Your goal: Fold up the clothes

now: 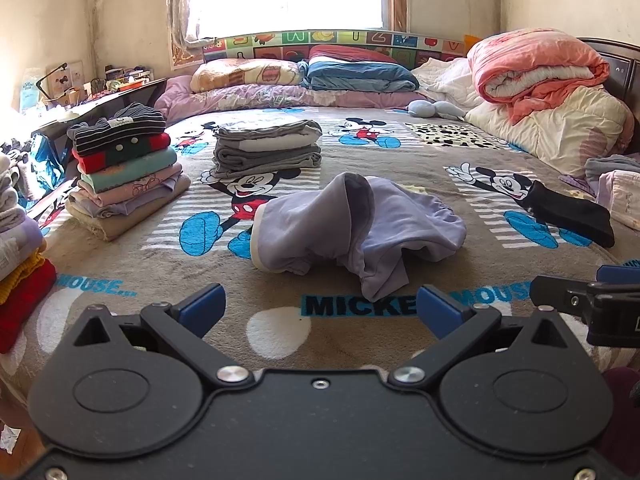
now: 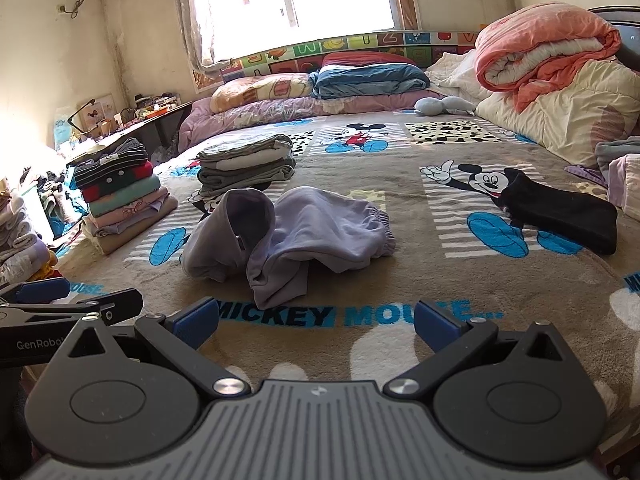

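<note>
A crumpled lilac garment [image 1: 360,228] lies in a heap in the middle of the Mickey Mouse blanket [image 1: 320,152]; it also shows in the right wrist view [image 2: 288,236]. My left gripper [image 1: 320,312] is open and empty, hovering just short of the garment. My right gripper [image 2: 316,320] is open and empty, also just short of it, to the right of the left one. A black garment [image 1: 572,212] lies flat to the right, and shows in the right wrist view [image 2: 560,212].
A tall stack of folded colourful clothes [image 1: 124,168] and a stack of folded grey clothes [image 1: 266,148] stand at the left and middle back. Pillows and rolled quilts [image 1: 536,68] line the far side. More clothes [image 1: 20,240] pile at the left edge.
</note>
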Tool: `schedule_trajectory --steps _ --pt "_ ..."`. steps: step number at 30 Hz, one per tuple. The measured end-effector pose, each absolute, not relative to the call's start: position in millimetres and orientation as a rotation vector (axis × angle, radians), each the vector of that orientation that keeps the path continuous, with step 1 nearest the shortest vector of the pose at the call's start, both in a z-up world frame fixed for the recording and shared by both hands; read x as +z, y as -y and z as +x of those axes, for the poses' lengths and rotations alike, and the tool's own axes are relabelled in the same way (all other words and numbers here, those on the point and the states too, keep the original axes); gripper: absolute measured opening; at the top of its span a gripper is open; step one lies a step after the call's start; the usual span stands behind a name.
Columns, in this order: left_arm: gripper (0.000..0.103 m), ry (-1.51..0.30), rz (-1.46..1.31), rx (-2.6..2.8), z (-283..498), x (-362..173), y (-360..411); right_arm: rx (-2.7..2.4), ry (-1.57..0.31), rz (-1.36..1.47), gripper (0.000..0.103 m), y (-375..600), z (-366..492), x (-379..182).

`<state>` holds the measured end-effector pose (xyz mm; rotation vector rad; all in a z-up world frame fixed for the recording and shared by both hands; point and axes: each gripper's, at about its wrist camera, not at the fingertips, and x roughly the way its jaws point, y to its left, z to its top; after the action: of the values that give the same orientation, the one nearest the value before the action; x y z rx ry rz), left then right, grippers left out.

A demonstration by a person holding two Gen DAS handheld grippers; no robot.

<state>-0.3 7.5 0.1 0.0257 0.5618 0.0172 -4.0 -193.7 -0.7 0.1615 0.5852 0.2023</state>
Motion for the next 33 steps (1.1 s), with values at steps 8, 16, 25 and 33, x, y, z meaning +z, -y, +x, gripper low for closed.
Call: schedule_trajectory --steps 8,16,25,33 --pt "0.103 -0.561 0.026 0.013 -0.4 0.2 -6.6 0.203 -0.589 0.161 0.103 193.3 -4.3 -0.9" --pt "0.103 -0.562 0.024 0.01 -0.2 -0.2 -7.5 0.208 -0.593 0.155 0.103 190.7 -3.6 -2.1" --pt "0.103 -0.563 0.023 0.008 0.6 -1.2 -8.7 0.211 -0.598 0.154 0.103 190.2 -1.4 -3.0" --pt "0.103 -0.567 0.013 0.01 2.5 -3.2 -10.7 0.221 -0.601 0.157 0.103 191.2 -1.5 -5.4"
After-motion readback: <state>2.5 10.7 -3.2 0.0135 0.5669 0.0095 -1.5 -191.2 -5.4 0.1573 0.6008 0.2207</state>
